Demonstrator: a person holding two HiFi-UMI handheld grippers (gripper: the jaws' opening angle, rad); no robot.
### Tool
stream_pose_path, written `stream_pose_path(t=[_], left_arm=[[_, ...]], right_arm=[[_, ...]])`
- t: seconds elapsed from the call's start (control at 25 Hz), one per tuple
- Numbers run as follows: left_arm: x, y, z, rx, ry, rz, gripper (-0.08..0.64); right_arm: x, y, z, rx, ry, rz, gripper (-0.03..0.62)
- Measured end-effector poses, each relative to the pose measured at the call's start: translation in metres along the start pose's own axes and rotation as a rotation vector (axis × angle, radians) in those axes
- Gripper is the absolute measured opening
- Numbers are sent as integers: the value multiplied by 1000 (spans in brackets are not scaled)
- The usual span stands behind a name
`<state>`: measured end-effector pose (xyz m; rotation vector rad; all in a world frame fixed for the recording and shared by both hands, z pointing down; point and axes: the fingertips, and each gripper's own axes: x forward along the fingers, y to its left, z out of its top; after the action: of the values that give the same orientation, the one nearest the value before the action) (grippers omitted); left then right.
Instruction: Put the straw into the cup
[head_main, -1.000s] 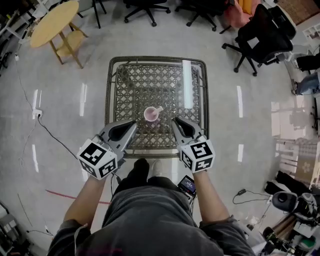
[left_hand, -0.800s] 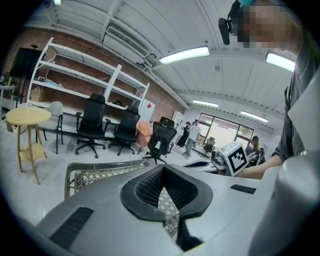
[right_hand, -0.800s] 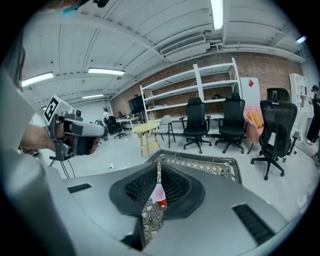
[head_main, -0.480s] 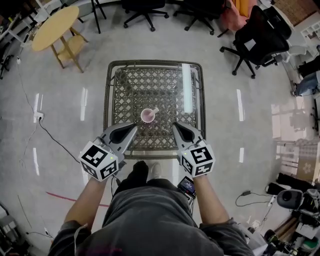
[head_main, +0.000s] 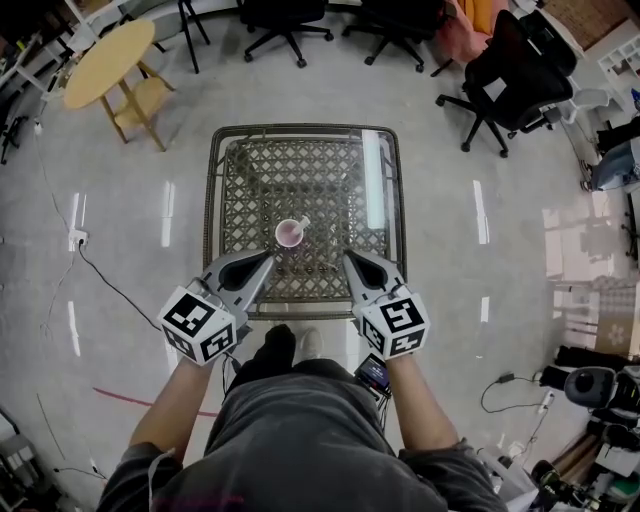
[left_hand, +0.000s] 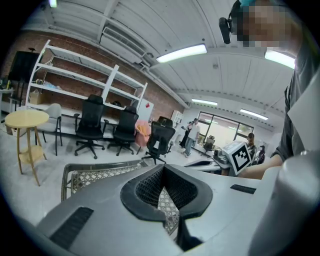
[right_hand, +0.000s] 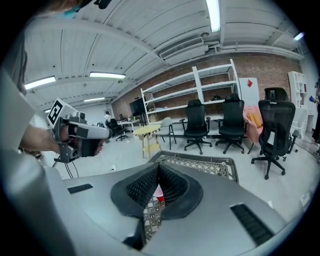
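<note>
1. The worktop is a square lattice frame under a clear glass sheet, standing on a glossy grey floor.
2. One pink cup stands upright near its middle, a little toward the near edge.
3. A short straw leans out over the cup's far-right rim.

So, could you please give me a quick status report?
Left gripper and right gripper shut, empty, at near edge of table. Pink cup upright, straw seemingly already leaning in it. Nothing in between.
</note>
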<state>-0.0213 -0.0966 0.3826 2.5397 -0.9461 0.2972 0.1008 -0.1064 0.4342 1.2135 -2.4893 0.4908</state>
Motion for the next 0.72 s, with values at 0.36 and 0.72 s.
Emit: stream_pose_path(t=[0.36, 0.72], left_arm=[[3, -7, -3, 2, 2, 1, 9], [0, -10, -2, 5, -3, 7, 9]], right_arm=[[-6, -1, -6, -13, 14, 1, 14], [-8, 2, -3, -14, 9, 10, 14]])
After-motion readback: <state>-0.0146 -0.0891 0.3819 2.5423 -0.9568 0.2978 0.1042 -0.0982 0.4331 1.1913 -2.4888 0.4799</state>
